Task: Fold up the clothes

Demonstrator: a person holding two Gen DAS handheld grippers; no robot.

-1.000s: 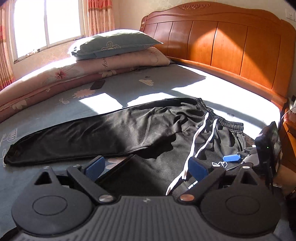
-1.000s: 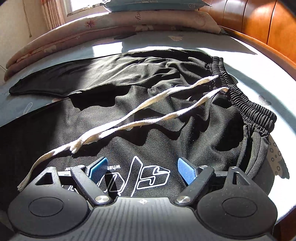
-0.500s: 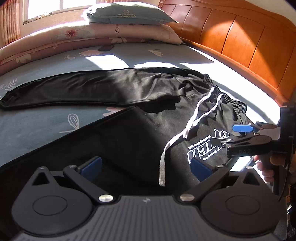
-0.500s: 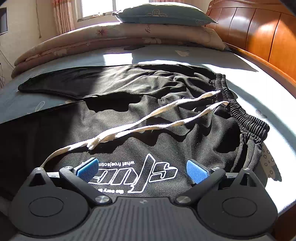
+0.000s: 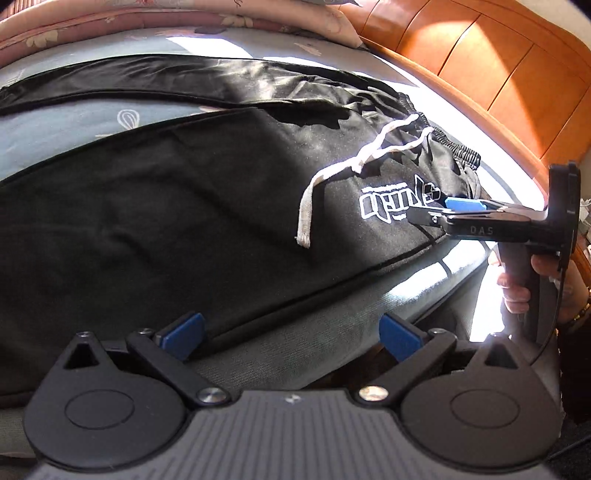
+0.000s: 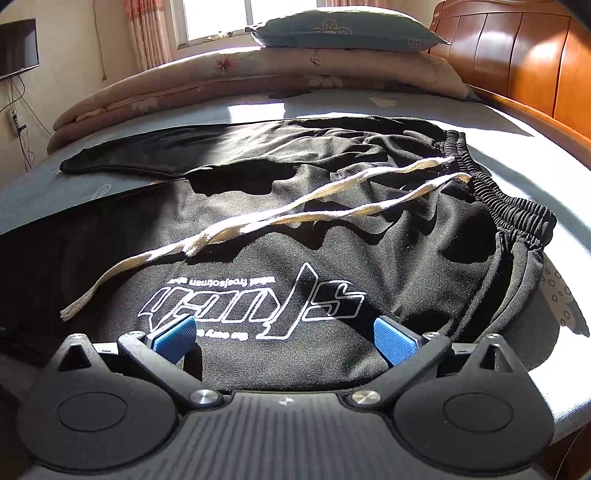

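Note:
Black track pants lie spread on the blue bed sheet, with a white printed logo, two white drawstrings and an elastic waistband toward the headboard. My right gripper stands open just over the fabric, its pads either side of the logo. In the left wrist view it shows side-on as the right gripper, held by a hand. My left gripper is open and low at the near edge of the pants, with nothing pressed between its pads.
A folded floral quilt with a green pillow on top lines the far side under the window. The wooden headboard runs along the right. A wall TV hangs at far left. The mattress edge drops off close by.
My left gripper has sunk and tipped down toward the near edge of the pants. The right gripper's jaws have spread wider, and it has shifted slightly over the logo.

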